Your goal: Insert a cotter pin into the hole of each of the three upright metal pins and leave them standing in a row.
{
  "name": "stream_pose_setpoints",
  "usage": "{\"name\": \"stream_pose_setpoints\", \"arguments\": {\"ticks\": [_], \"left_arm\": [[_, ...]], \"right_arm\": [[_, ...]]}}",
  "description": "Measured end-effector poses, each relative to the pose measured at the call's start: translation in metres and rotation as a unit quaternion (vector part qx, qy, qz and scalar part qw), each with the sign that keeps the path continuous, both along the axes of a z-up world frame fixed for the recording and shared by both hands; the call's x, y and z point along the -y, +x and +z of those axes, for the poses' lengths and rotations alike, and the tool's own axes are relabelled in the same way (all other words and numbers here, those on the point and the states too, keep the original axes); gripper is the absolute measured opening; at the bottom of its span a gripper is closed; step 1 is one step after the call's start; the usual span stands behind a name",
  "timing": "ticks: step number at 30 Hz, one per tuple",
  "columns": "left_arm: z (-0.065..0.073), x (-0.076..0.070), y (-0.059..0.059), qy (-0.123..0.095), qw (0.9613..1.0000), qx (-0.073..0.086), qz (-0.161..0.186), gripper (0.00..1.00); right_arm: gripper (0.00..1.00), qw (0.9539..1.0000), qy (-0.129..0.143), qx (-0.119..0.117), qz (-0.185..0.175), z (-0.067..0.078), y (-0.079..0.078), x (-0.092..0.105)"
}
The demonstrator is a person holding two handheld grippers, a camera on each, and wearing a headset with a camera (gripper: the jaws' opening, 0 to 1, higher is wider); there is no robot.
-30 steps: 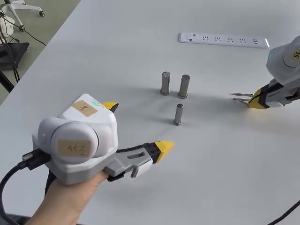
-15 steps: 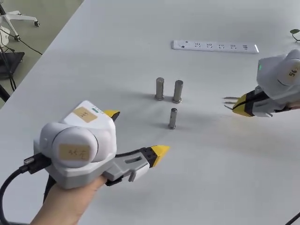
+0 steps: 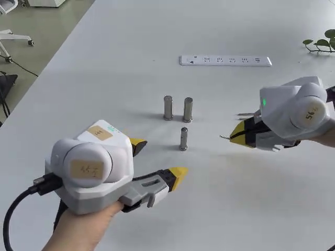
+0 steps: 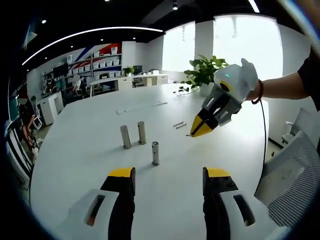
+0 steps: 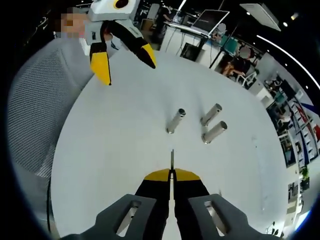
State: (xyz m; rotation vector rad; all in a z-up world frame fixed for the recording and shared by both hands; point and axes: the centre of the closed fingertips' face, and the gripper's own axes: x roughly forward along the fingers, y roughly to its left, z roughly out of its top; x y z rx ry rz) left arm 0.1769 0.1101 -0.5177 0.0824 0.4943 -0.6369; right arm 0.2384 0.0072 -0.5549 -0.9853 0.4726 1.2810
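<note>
The right gripper (image 3: pixel 233 139) is squeezed tight on a thin silver cotter pin (image 5: pixel 172 159), which sticks out past its yellow tips (aimed at the nearest pin, not touching). Three short grey metal pins (image 3: pixel 183 138) stand upright, far from the white table (image 3: pixel 235 204) edges. The left gripper (image 3: pixel 157 159) is spread wide.

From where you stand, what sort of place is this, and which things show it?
Probably an open-plan office or lab: a long white table with a power strip on it, a potted plant by bright windows, and a mesh office chair beside the table.
</note>
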Motion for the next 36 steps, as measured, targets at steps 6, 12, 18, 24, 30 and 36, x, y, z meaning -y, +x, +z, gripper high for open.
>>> {"name": "stream_pose_setpoints", "arguments": {"ticks": [6, 12, 18, 24, 30, 36], "left_arm": [[-0.007, 0.016, -0.006, -0.04, 0.9982, -0.044, -0.01, 0.41], [-0.009, 0.024, -0.007, -0.085, 0.993, -0.081, 0.003, 0.29], [-0.006, 0.032, -0.008, -0.13, 0.9864, -0.1, 0.011, 0.21], [-0.004, 0.039, -0.01, -0.17, 0.9781, -0.119, 0.014, 0.17], [-0.004, 0.042, -0.014, -0.188, 0.9732, -0.131, 0.013, 0.13], [-0.003, 0.044, -0.015, -0.203, 0.9693, -0.137, 0.017, 0.1]], "right_arm": [[0.0, 0.9994, -0.001, 0.008, 0.035, -0.002, -0.025, -0.018], [0.0, 0.9984, 0.008, 0.01, 0.055, 0.002, -0.039, -0.027], [0.0, 0.9972, 0.019, 0.02, 0.069, 0.011, -0.049, -0.034], [0.0, 0.9956, 0.03, 0.027, 0.084, 0.018, -0.06, -0.041], [0.0, 0.9943, 0.032, 0.03, 0.098, 0.021, -0.068, -0.045], [0.0, 0.993, 0.033, 0.032, 0.109, 0.022, -0.074, -0.05]]}}
